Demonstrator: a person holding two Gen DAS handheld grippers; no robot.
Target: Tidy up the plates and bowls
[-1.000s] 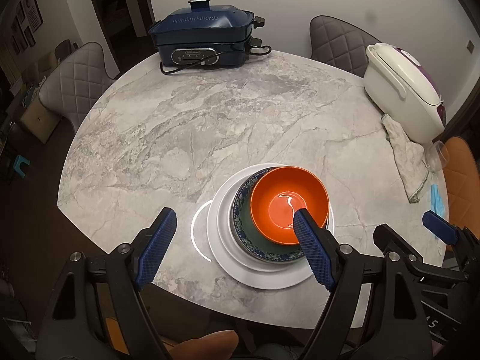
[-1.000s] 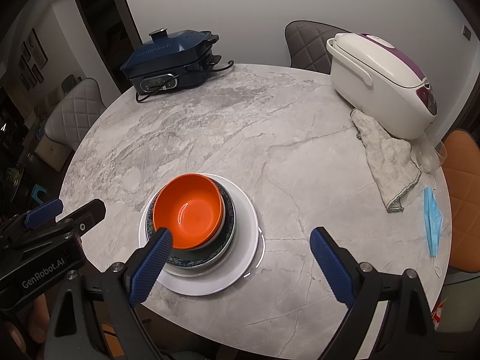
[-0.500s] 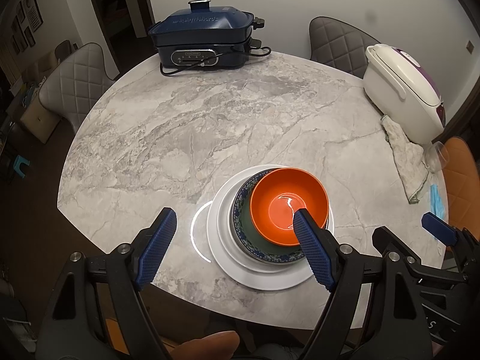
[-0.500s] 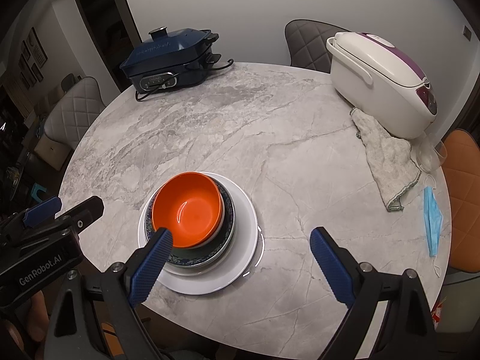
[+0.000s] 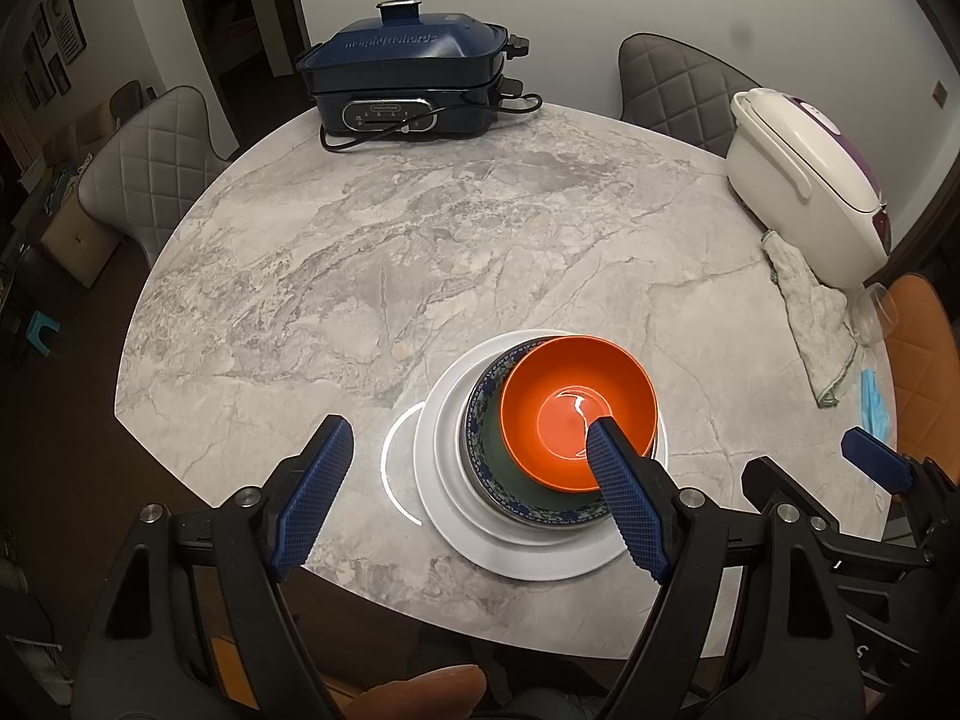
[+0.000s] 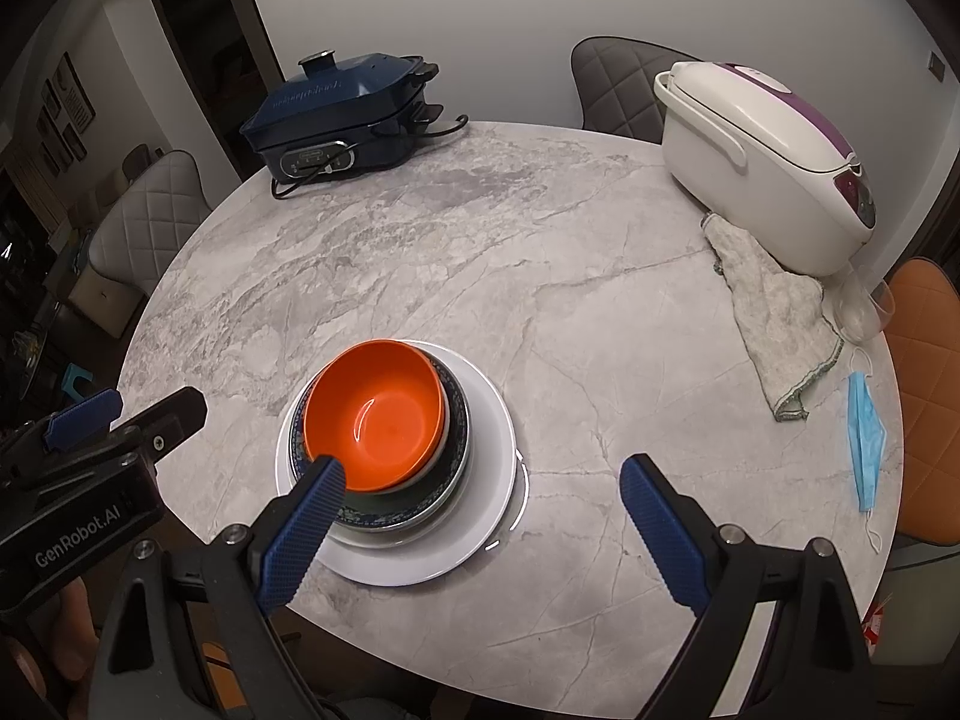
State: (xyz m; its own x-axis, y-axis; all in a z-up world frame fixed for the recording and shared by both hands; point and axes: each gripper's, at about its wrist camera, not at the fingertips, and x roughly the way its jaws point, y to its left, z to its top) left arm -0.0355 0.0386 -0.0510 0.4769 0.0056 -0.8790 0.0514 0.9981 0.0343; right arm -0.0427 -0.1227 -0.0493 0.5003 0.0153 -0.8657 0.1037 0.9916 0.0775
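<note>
An orange bowl point(image 5: 576, 396) sits in a dark blue-rimmed bowl point(image 5: 480, 450), which rests on a white plate point(image 5: 444, 480) near the front edge of the round marble table point(image 5: 360, 276). The same orange bowl point(image 6: 378, 414), dark bowl point(image 6: 456, 438) and white plate point(image 6: 492, 450) show in the right wrist view. My left gripper point(image 5: 468, 444) is open and empty, held above the stack's left side. My right gripper point(image 6: 480, 480) is open and empty, held above the stack's right side. Neither gripper touches the dishes.
A dark blue electric cooker point(image 5: 408, 84) with a cord stands at the table's far side. A white and purple rice cooker point(image 6: 762, 156) stands at the right, with a grey cloth point(image 6: 774, 312), a wine glass point(image 6: 864, 312) and a blue face mask point(image 6: 864, 438) beside it. Chairs surround the table.
</note>
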